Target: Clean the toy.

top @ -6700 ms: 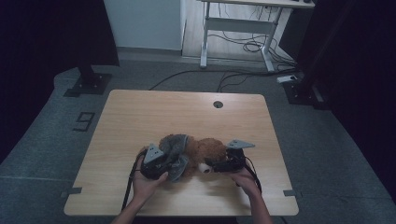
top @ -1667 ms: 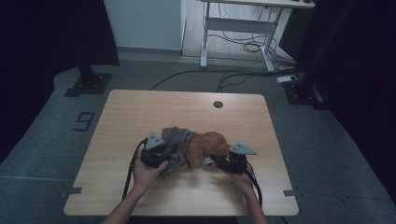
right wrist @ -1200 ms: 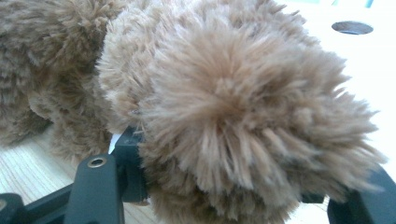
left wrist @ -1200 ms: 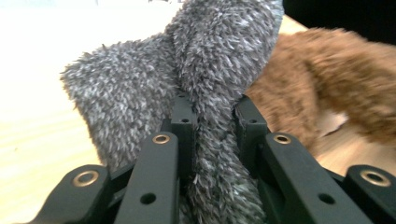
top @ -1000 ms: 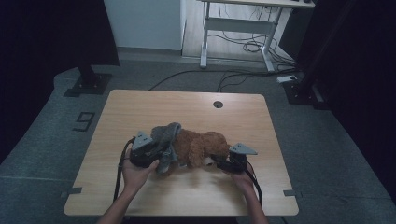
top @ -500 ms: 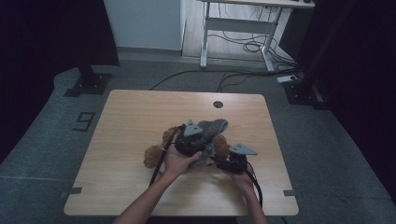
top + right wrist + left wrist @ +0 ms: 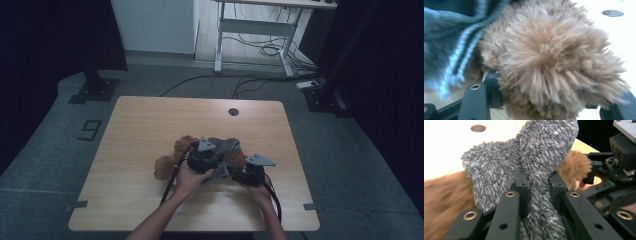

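A brown plush toy [image 7: 165, 167] lies on the wooden table [image 7: 145, 125] near its front middle. A grey fuzzy cloth [image 7: 226, 146] is draped over the toy's right part. My left gripper [image 7: 220, 159] is shut on this cloth [image 7: 536, 157], whose pile bulges up between the two black jaws of that gripper [image 7: 537, 185]. Just to the right, my right gripper [image 7: 239, 171] is shut on a round brown plush limb [image 7: 554, 57], which fills the gap between its jaws [image 7: 549, 105]. The grey cloth [image 7: 451, 37] hangs at that view's left.
A round cable hole [image 7: 233, 111] sits near the table's far edge. Behind the table stand a white desk frame [image 7: 250, 30], loose cables [image 7: 260, 50] on the floor and two dark stand bases [image 7: 92, 90]. Cables trail from both grippers toward the front edge.
My left gripper has carried the grey cloth from the toy's left side rightward over it, close to the right gripper. The toy's left part is now uncovered. The right gripper has kept still.
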